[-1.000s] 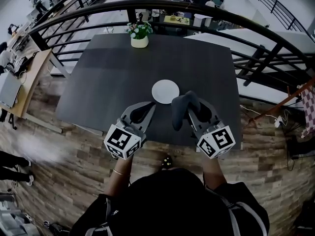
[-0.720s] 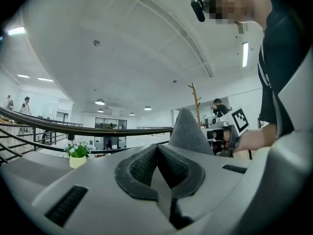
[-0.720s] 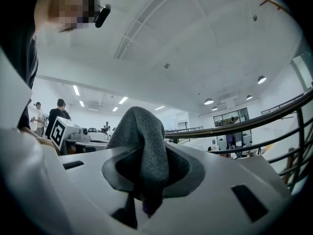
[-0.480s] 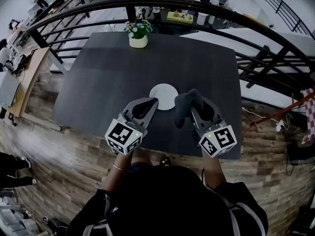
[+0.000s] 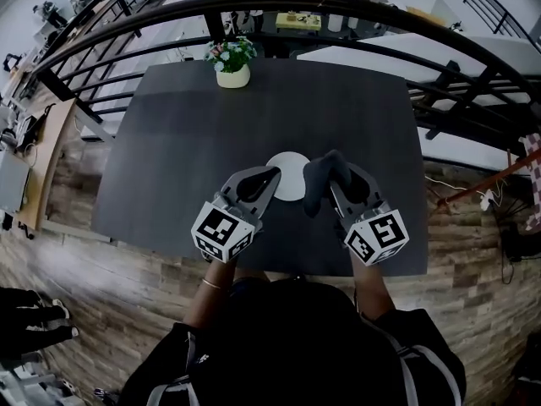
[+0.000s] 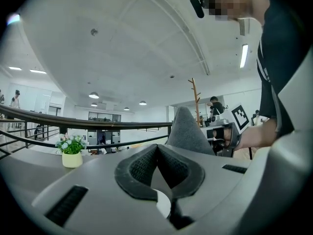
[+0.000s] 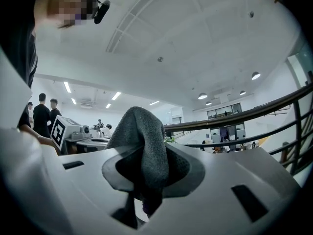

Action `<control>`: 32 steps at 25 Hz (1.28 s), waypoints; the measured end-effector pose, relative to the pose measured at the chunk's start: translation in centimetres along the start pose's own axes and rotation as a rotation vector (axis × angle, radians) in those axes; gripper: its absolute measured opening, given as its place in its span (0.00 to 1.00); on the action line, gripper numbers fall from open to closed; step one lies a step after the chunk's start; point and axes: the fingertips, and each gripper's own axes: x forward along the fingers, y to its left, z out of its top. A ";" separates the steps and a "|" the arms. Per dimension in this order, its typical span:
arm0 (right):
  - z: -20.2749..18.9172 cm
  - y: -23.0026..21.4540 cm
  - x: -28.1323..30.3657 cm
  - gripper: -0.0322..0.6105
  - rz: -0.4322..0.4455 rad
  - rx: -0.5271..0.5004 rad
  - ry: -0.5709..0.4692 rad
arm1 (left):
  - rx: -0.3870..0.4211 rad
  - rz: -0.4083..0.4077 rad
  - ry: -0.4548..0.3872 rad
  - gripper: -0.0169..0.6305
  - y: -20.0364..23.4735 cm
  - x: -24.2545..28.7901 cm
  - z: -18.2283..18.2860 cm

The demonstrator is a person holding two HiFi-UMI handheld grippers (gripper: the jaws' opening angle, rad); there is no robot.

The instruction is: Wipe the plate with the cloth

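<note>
the right hand-held gripper (image 5: 336, 174) pinches a grey cloth (image 5: 318, 186), its long axis upright through the jaws; the left hand-held gripper (image 5: 273, 174), closed and empty, points at the white plate (image 5: 290, 178).

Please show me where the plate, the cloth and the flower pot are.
plate (image 5: 289, 172): head view, bare white top part.
cloth (image 5: 323, 176): head view, middle of the bunched grey fold.
flower pot (image 5: 232, 78): head view, its pale front wall.

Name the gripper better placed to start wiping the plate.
Right. The right gripper is shut on the cloth, which hangs beside the plate. The left gripper is shut and empty at the plate's other side.
</note>
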 end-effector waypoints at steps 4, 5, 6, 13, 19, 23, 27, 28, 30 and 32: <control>-1.1 -1.0 2.7 0.18 -0.021 0.009 0.027 | -0.013 -0.023 0.023 0.03 2.6 1.0 -1.5; -1.4 -1.3 3.4 0.18 -0.027 0.008 0.035 | -0.015 -0.028 0.029 0.03 3.2 1.3 -1.9; -1.8 -1.5 4.0 0.18 -0.034 0.006 0.043 | -0.016 -0.035 0.033 0.03 3.8 1.5 -2.3; -3.7 -2.4 6.7 0.18 -0.050 0.022 0.087 | -0.035 -0.067 0.043 0.03 6.2 2.4 -3.4; -6.1 -3.3 8.2 0.19 -0.067 0.037 0.137 | -0.067 -0.072 0.078 0.03 7.4 3.6 -5.9; -7.8 -3.7 8.5 0.19 -0.071 0.046 0.182 | -0.101 -0.080 0.105 0.03 7.6 4.3 -7.6; -9.7 -4.3 8.7 0.18 -0.071 0.048 0.233 | -0.122 -0.096 0.134 0.03 7.3 4.9 -9.3; -10.2 -4.4 8.7 0.18 -0.074 0.048 0.246 | -0.127 -0.102 0.134 0.03 7.2 5.0 -9.5; -11.1 -4.8 8.7 0.19 -0.082 0.040 0.278 | -0.136 -0.114 0.133 0.03 7.0 5.1 -10.0; -12.1 -5.2 8.8 0.19 -0.089 0.025 0.317 | -0.142 -0.122 0.147 0.03 7.0 5.3 -10.6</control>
